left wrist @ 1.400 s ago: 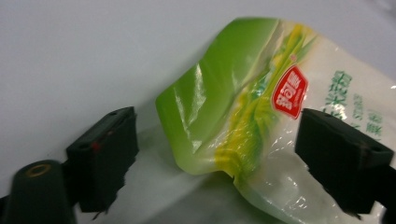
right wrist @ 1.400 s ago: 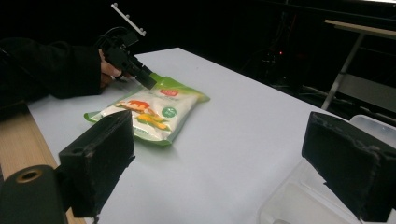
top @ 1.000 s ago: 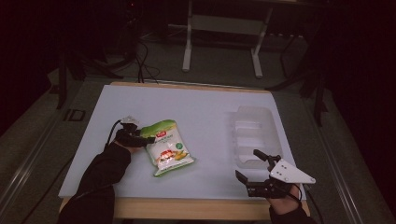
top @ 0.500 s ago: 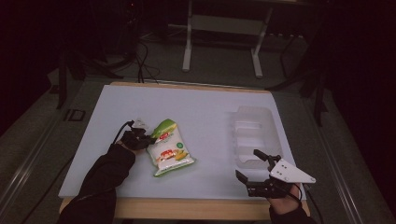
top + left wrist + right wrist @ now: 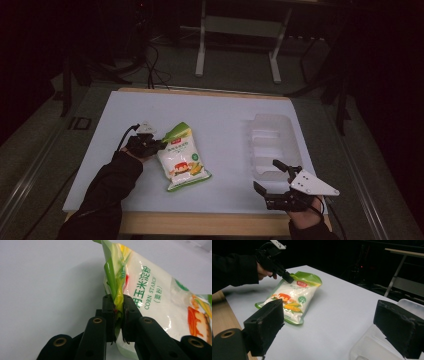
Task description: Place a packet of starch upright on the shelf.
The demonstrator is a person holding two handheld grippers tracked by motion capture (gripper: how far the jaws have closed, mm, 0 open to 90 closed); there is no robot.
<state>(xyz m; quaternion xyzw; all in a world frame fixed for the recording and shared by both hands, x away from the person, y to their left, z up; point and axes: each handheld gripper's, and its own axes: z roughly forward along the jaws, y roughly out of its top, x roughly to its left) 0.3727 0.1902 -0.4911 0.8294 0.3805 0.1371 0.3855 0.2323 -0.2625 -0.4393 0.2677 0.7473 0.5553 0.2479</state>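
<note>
A green and white bag of corn starch (image 5: 182, 157) lies on the white table top (image 5: 220, 110), left of middle. My left gripper (image 5: 161, 143) is shut on the bag's green upper left edge. Seen from the left gripper view, both pads pinch the folded green seam (image 5: 118, 300), and the bag (image 5: 155, 290) hangs to the right of it. That edge is raised off the table while the bag's lower end rests on it. My right gripper (image 5: 265, 174) stands open at the table's near right corner, with nothing between its pads (image 5: 263, 327). From there I also see the bag (image 5: 292, 298) and the left gripper (image 5: 288, 278).
A clear plastic tray (image 5: 270, 145) with several compartments sits on the right side, just beyond my right gripper, its corner (image 5: 374, 345) close to the jaws. The table's wooden front edge (image 5: 200, 222) runs below both hands. A metal frame (image 5: 235, 45) stands on the floor behind.
My left gripper has shut on the bag's edge and risen a little, tipping that side of the bag up and turning it. The right gripper has stayed where it was.
</note>
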